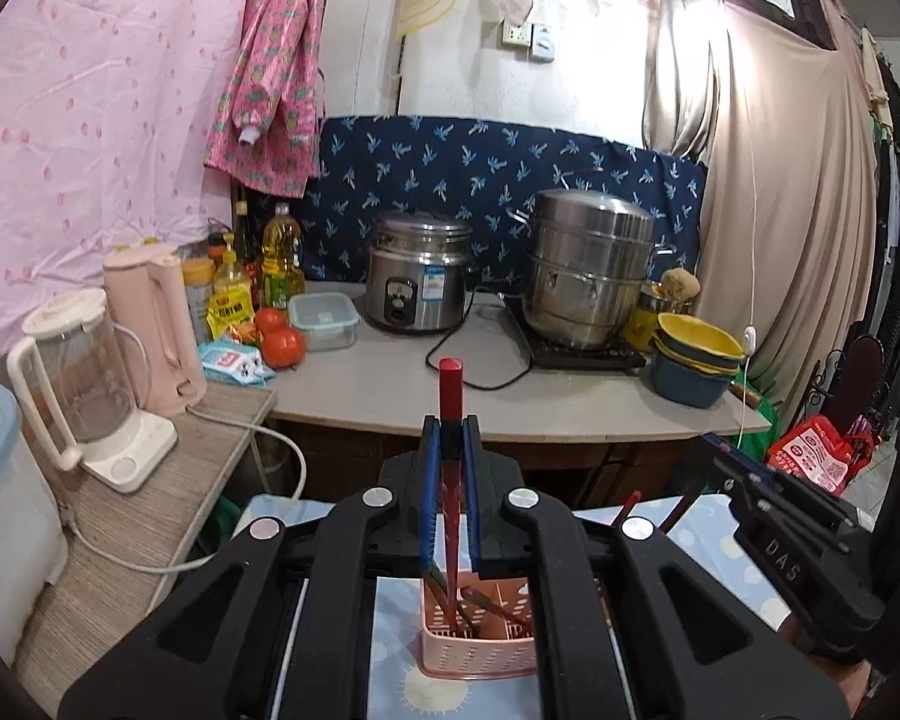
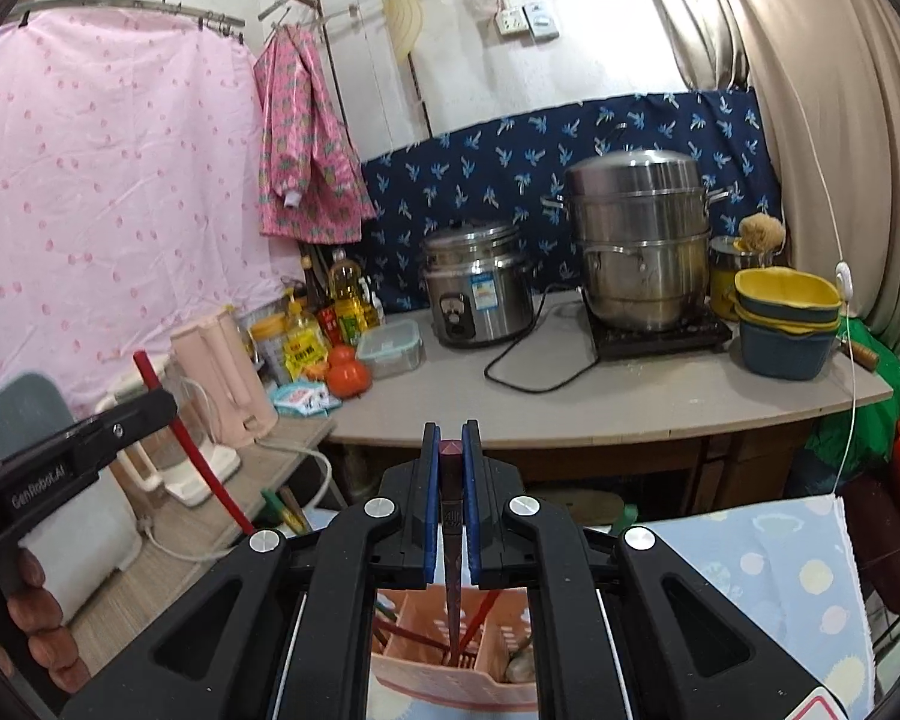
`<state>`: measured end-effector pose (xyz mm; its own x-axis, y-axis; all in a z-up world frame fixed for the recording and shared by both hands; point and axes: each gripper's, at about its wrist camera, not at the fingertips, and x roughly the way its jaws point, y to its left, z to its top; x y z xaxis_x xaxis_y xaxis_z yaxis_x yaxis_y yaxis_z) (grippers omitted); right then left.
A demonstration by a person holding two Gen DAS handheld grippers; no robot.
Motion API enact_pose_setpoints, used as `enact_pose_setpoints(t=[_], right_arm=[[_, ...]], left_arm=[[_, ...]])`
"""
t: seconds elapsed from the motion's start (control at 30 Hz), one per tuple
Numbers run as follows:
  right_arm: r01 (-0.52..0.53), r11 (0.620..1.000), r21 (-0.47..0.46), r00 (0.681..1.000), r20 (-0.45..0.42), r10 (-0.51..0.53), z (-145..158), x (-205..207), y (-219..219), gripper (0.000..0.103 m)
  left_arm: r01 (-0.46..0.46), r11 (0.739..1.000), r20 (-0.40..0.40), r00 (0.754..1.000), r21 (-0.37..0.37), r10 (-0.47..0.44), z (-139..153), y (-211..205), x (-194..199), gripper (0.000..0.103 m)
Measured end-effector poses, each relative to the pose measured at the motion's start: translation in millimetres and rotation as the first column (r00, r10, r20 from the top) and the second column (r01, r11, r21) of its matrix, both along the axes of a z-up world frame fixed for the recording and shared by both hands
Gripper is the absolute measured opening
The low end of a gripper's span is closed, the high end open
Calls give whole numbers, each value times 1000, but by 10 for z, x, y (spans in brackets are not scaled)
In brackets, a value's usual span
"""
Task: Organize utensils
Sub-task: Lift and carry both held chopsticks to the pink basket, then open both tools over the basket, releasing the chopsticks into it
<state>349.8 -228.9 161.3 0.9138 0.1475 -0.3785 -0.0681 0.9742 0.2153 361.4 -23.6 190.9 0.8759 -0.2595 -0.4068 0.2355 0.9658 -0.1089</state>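
The left gripper (image 1: 450,438) was closed on a red chopstick (image 1: 450,402), which stood almost upright between its blue pads (image 1: 429,480); the top end rose above the fingertips and the lower end went down into the pink utensil basket (image 1: 480,654). This basket stood on a light blue cloth with pale dots (image 1: 708,534), directly under the gripper, and several other chopsticks (image 1: 486,603) already leaned inside its compartments. The right gripper (image 2: 450,450) was also closed, on a dark brown chopstick (image 2: 451,510), held upright between the pads, with its pointed end reaching into the same basket (image 2: 450,678). In the right wrist view the left gripper (image 2: 150,405) appeared at the left side, with the red chopstick (image 2: 192,450) passing through it at a slant, and the fingers of a hand (image 2: 30,612) were around its handle. In the left wrist view the right gripper (image 1: 744,468) was seen at the right edge. Behind, on the grey counter (image 1: 390,384), stood a rice cooker (image 1: 417,276), a tall steel steamer pot (image 1: 588,276), stacked yellow and blue bowls (image 1: 696,360), two tomatoes (image 1: 279,339) and a clear food box (image 1: 324,321). A pink kettle (image 1: 153,324) and a white blender (image 1: 84,384) stood on the lower side table (image 1: 222,420).
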Motion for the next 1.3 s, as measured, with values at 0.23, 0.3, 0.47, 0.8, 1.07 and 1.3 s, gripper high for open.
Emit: enact_pose_setpoints(t=[0.23, 0.3, 0.47, 0.8, 1.07, 1.3], right_arm=[[-10, 1000, -19, 998, -57, 9, -291, 4, 47, 7], [-11, 1000, -29, 998, -63, 9, -328, -11, 64, 7], [37, 997, -67, 999, -33, -39, -354, -160, 73, 41], [56, 996, -72, 998, -5, -57, -288, -620, 2, 55], [47, 997, -60, 999, -12, -48, -295, -1072, 21, 59], [36, 998, -58, 998, -42, -38, -403, -1498, 44, 59]], left_arm=[[0, 1000, -49, 999, -4, 0, -257, 24, 47, 7], [-3, 1000, -60, 998, -7, 3, -307, 33, 42, 7], [-25, 999, -56, 998, 35, 27, -407, -13, -38, 28], [-39, 995, -25, 999, 87, 41, -418, -57, -427, 56], [-29, 995, -29, 999, 97, 32, -419, -18, -846, 62], [-12, 994, -53, 998, 105, 17, -501, -4, -1217, 64]])
